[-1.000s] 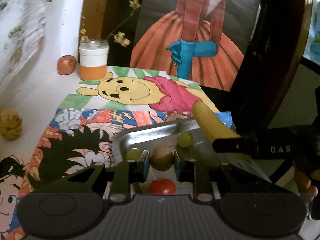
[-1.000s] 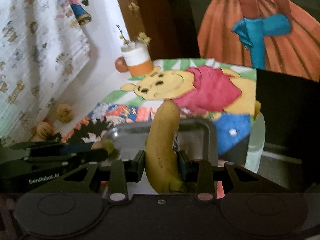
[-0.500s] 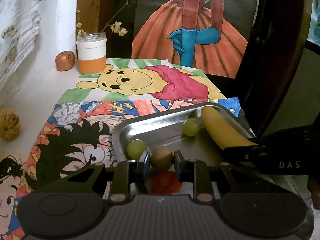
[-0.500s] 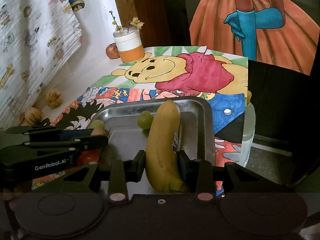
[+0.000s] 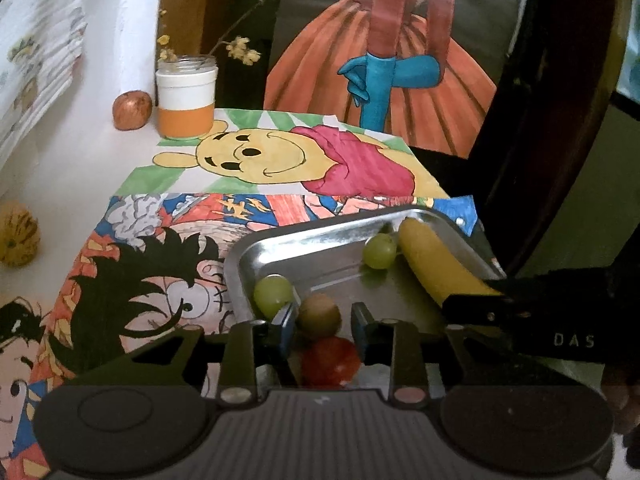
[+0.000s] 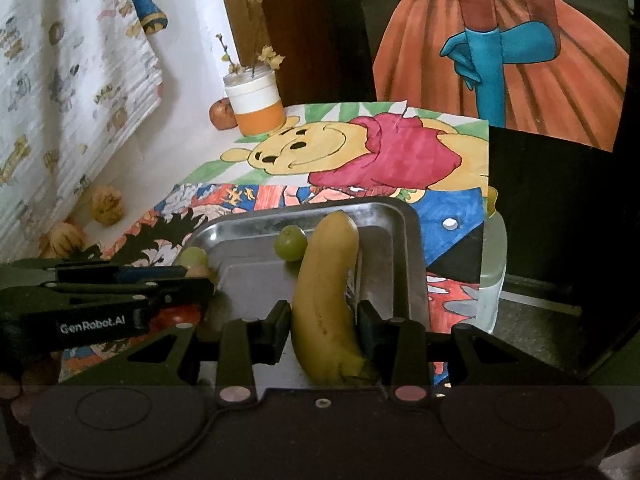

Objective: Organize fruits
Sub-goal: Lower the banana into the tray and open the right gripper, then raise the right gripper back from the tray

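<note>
A steel tray (image 5: 320, 236) lies on colourful drawings. It holds two green grapes (image 5: 273, 295) (image 5: 379, 251), a red tomato (image 5: 330, 362), a brown kiwi-like fruit (image 5: 319, 315) and a yellow banana (image 5: 436, 266). My left gripper (image 5: 324, 320) is open around the brown fruit, with a gap on its right side. My right gripper (image 6: 323, 320) is open around the banana (image 6: 326, 292), which lies in the tray (image 6: 408, 248); gaps show on both sides. The left gripper shows at the left of the right wrist view (image 6: 120, 292).
An orange-and-white jar (image 5: 186, 98) with dry twigs and a brown apple (image 5: 131, 111) stand at the back. Small yellowish gourds (image 5: 18, 236) (image 6: 106, 204) lie by the left wall. A translucent container (image 6: 492, 264) stands right of the tray.
Both grippers have opened: the brown fruit and the banana now rest in the tray with gaps beside the fingers. Both grippers came lower over the tray.
</note>
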`<state>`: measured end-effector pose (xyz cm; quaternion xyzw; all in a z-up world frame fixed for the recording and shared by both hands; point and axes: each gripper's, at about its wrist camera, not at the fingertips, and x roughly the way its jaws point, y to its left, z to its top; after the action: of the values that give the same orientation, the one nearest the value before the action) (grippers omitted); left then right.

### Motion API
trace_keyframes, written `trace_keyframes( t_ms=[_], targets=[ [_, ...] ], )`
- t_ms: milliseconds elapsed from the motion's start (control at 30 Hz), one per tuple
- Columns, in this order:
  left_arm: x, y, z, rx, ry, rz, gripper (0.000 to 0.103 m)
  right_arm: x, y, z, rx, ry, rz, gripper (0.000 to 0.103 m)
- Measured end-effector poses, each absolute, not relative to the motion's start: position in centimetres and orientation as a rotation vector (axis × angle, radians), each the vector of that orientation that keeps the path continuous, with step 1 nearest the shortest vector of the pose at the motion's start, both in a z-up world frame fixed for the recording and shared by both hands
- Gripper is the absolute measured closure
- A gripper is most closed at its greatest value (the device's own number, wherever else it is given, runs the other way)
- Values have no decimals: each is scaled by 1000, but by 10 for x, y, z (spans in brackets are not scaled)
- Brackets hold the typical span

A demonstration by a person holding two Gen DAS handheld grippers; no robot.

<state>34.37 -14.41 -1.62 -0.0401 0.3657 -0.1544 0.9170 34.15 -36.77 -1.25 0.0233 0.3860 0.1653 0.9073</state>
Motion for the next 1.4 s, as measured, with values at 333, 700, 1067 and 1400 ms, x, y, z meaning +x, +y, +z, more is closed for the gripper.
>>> trace_keyframes(
  t_ms=[333,700,1067,1400],
  targets=[
    [309,-124,25,-173,673,-273,18,296,-366,28,15,662,320,36],
    [232,-92,59,-179,621,-199,0,217,-355,67,7,553,313,2],
    [163,-62,50,-126,684,-190,0,151,-331,62,-38,675,305,1],
    [124,-42,35,-71,732,-170,0,120,-318,42,33,815,264,1]
  ],
)
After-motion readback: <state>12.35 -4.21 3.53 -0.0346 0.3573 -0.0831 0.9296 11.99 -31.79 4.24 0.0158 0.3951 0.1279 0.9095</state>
